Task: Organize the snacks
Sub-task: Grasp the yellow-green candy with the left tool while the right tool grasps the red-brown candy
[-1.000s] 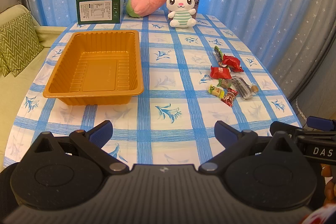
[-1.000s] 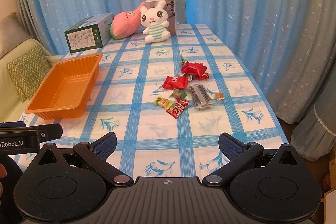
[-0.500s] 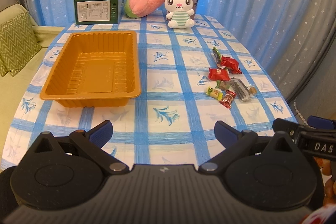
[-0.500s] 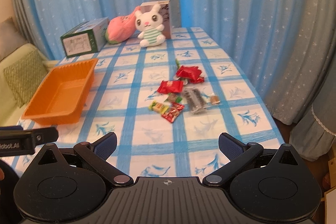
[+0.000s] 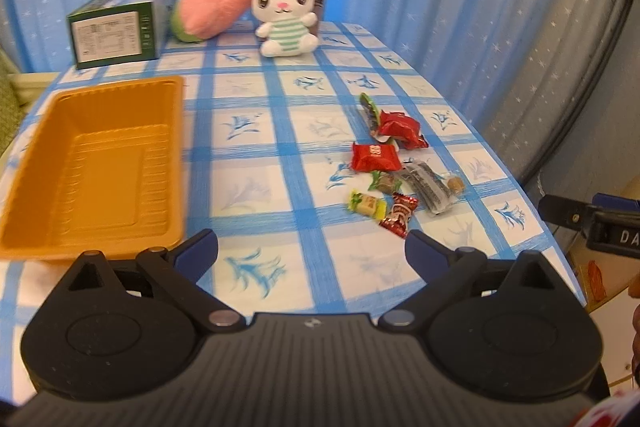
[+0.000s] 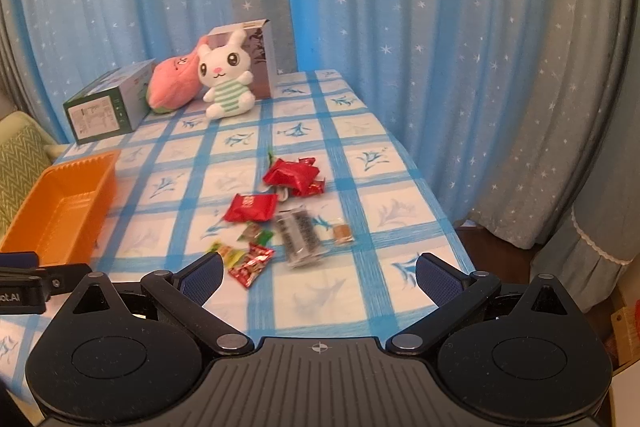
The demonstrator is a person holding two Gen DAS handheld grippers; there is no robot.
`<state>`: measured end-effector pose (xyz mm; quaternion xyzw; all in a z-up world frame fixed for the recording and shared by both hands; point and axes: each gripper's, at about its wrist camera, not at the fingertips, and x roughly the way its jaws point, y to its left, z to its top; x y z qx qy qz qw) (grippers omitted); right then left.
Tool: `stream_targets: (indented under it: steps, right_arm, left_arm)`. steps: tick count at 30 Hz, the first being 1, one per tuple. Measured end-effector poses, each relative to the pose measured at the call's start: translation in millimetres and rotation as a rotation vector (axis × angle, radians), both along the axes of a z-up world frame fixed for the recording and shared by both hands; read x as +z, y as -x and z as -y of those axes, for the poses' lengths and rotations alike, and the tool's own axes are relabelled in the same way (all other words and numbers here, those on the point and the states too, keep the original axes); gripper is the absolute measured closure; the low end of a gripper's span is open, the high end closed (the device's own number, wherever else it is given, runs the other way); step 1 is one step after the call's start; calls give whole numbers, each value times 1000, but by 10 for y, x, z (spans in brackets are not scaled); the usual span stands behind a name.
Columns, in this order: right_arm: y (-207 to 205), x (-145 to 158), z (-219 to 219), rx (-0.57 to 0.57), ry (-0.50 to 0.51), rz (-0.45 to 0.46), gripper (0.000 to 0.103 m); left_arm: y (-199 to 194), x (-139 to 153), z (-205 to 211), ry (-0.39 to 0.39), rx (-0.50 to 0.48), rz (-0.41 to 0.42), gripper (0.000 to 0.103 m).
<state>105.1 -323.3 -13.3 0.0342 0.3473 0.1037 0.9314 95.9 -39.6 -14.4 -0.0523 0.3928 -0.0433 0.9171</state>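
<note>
Both hand-held grippers, left [image 5: 311,247] and right [image 6: 319,269], hover spread and empty above the tabletop [image 5: 256,195]. Snacks [image 6: 276,215] lie loose, apart from the bare tray [image 5: 100,167], likely their destination.

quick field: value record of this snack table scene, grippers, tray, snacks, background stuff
left gripper: open, holding nothing, above the near table edge
right gripper: open, holding nothing, facing the snack pile
orange tray: left side of the table, nothing in it
snacks: loose cluster on the cloth right of the tray, none in the tray
red packets: two larger ones at the far side of the cluster
small candies: nearest the grippers
dark bar packet: right side of the cluster
tablecloth: blue and white check
far end: green box, pink plush, white bunny plush
</note>
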Motion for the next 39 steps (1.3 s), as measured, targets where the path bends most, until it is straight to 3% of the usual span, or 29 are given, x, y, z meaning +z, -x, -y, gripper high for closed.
stream_targets:
  steps: [9,10,12,16,21,28,35,39]
  right_arm:
    - [-324,-294,95,20,-12,-33,1]
    - [-360,-337,86,25,-13,-39,3]
    - [-430,-430,72,37,-25,-58,17]
    - [-538,-597,34,47,-47,-89,23]
    - [-603,-774,-8,35,-64,-125,25]
    - [-646,-971,-90,43,-66,-160,25]
    - [-706,-1070,-174,71,-65,-164,25]
    - [-714,-1062,-254,107,-81,-147,27]
  left_arm:
    - [-498,-384,216,-1,-96,-13,9]
    - [-548,-430,234,-3,-105,-17,11]
    - [-659,-517,273,-8,-125,-25,16]
    - [-863,-679,368,-17,-176,-30,22]
    - [-1103,-910,468,-24,-254,-51,46]
    - [-1293,-1086,564,-17,-325,-54,52]
    - [-1285,-1120,550,-63,-344,-32,78]
    - [-1227,-1092,481,-74,-314,-47,81]
